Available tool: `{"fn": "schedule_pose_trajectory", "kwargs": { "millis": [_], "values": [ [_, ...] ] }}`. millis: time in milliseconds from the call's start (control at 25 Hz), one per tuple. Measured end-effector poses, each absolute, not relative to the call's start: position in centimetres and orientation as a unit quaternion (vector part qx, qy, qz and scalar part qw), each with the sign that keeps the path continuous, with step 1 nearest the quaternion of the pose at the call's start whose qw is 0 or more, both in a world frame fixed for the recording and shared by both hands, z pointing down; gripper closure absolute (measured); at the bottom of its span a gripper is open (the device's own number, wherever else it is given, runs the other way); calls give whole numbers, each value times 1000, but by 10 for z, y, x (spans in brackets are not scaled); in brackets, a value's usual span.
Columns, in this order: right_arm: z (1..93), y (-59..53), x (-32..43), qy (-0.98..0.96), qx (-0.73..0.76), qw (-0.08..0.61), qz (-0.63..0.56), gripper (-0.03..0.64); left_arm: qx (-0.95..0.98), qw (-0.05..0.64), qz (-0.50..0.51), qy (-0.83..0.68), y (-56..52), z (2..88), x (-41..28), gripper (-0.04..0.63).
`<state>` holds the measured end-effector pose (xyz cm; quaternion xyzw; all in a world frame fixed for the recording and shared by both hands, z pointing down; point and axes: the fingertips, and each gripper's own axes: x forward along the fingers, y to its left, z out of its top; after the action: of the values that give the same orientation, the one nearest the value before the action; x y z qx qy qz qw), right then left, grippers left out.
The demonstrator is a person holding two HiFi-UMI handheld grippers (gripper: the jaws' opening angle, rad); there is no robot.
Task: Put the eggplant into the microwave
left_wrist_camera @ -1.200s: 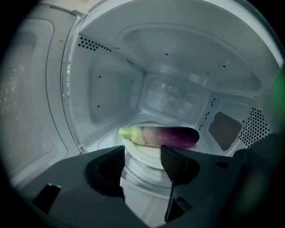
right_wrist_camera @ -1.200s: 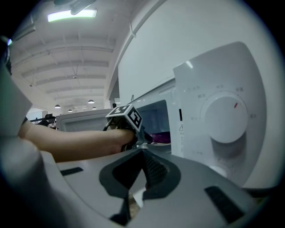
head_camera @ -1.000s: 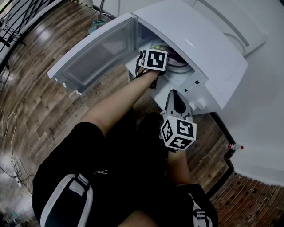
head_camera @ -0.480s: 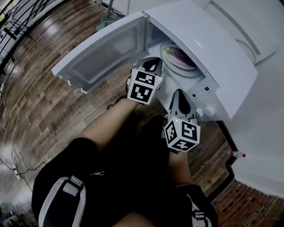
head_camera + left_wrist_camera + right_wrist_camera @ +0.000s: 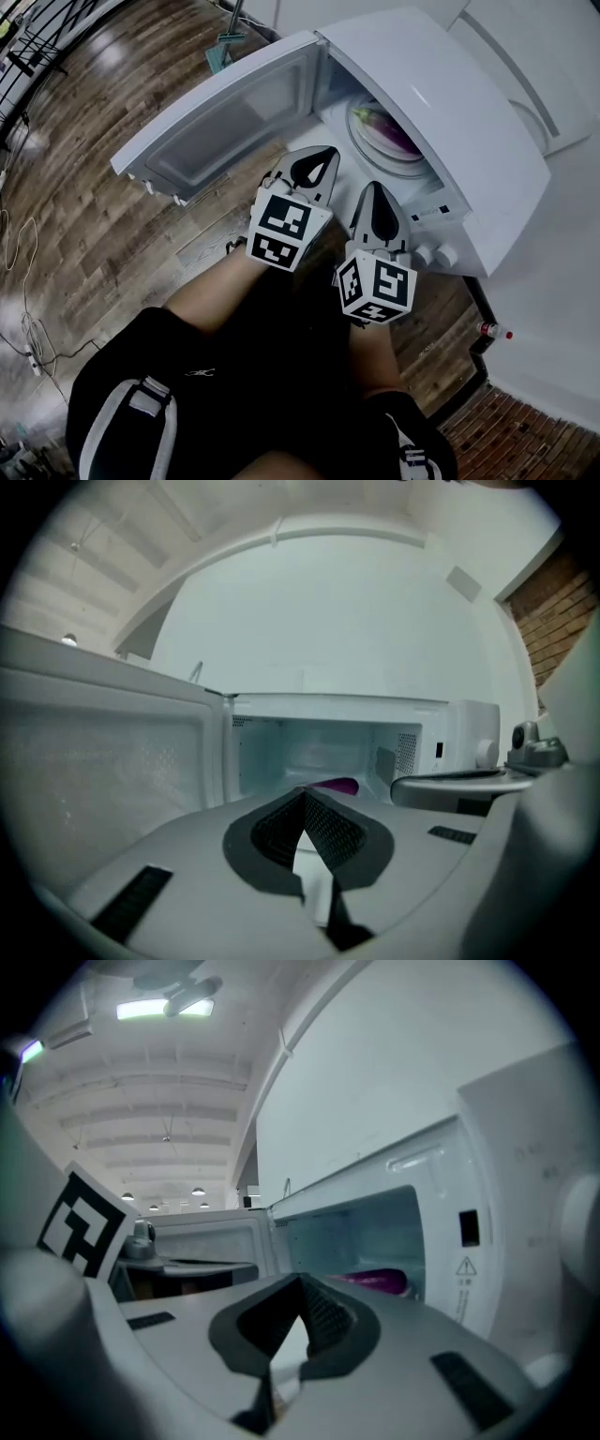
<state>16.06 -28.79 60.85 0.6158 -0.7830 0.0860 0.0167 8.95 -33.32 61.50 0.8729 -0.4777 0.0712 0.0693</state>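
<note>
both my claws are outside the microwave, side by side in front of its open mouth, tips pointing at it. my left claw is fully closed, the pads meet at the tips and nothing is between them; the left gripper view shows only a thin triangular gap lower down behind the tips. my right claw looks the same in the right gripper view: pads together at the tips, nothing held. the right one sits just in front of the control panel, near the two knobs; the left one sits nearer the hinge side of the opening. the claws are close but not touching.

the eggplant is inside the microwave, lying on its side on the round white plate, which sits on the cavity floor. it is purple, and the microwave's top edge cuts part of it off in the head view. from the left gripper view only its end peeks over my claw, low in the cavity. the right gripper view shows more of its length, toward the right wall of the cavity. neither claw touches it.

the door is swung wide open to the left, inner side up toward the camera. wood floor is under everything. a small bottle with a red cap lies on the floor near the microwave's right corner. my legs in black shorts fill the bottom of the head view.
</note>
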Motion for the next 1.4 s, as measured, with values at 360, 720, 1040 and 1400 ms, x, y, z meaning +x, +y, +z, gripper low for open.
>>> {"fn": "schedule_pose_trajectory", "kwargs": {
  "millis": [360, 720, 1040, 1400],
  "values": [
    [446, -290, 167, -761, 637, -24, 122, 612, 880, 90, 102, -455, -321, 460, 95, 597],
    [188, -270, 173, -747, 656, -17, 103, 612, 883, 96, 108, -446, -295, 210, 96, 597],
    [108, -235, 188, -729, 680, 5, 79, 612, 891, 70, 97, -437, -266, 124, 111, 597],
    [101, -213, 192, -733, 676, 3, 82, 612, 908, 72, 83, -405, -244, 106, 129, 597]
  ]
}}
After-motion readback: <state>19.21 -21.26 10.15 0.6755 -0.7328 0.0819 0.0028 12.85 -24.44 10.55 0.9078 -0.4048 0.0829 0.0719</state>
